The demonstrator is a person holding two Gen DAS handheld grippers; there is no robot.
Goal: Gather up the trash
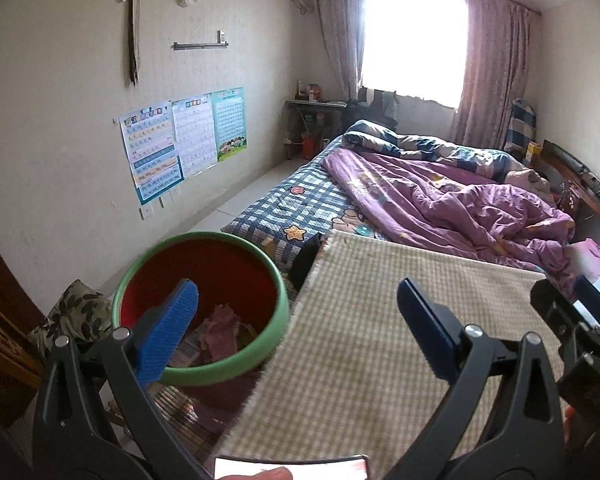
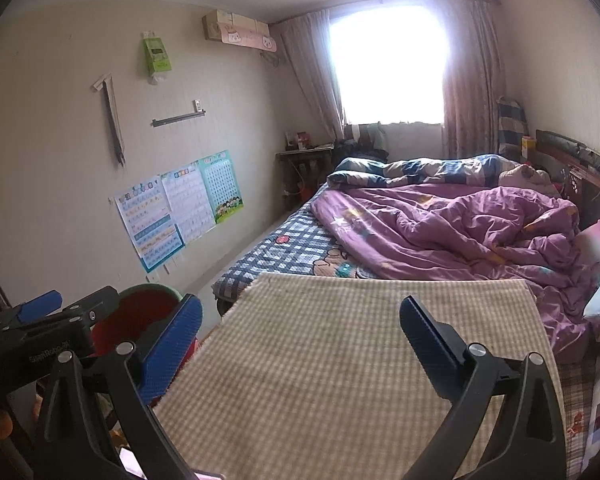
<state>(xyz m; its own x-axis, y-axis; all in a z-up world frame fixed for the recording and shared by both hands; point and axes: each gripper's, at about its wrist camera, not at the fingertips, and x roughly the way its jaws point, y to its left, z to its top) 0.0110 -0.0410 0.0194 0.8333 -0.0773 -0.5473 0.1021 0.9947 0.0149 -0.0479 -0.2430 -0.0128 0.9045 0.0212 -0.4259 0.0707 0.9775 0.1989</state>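
A red bin with a green rim [image 1: 278, 322] stands at the left of a beige checked mat [image 1: 372, 332]; crumpled paper and wrappers [image 1: 220, 334] lie inside it. My left gripper [image 1: 296, 320] is open, its left blue pad over the bin's mouth and its right pad over the mat, nothing between them. My right gripper [image 2: 300, 332] is open too, above the checked mat [image 2: 340, 360], with nothing held. In the right wrist view the red bin [image 2: 140, 312] shows behind the left gripper's body [image 2: 60, 332]. The right gripper's body [image 1: 572, 320] sits at the left wrist view's right edge.
A bed with a blue plaid sheet [image 1: 300, 204] and rumpled purple quilt [image 1: 452, 200] lies beyond the mat. Posters [image 1: 180, 140] hang on the left wall. A floral cushion [image 1: 72, 316] sits left of the bin. A small cluttered table [image 1: 312, 108] stands under the window.
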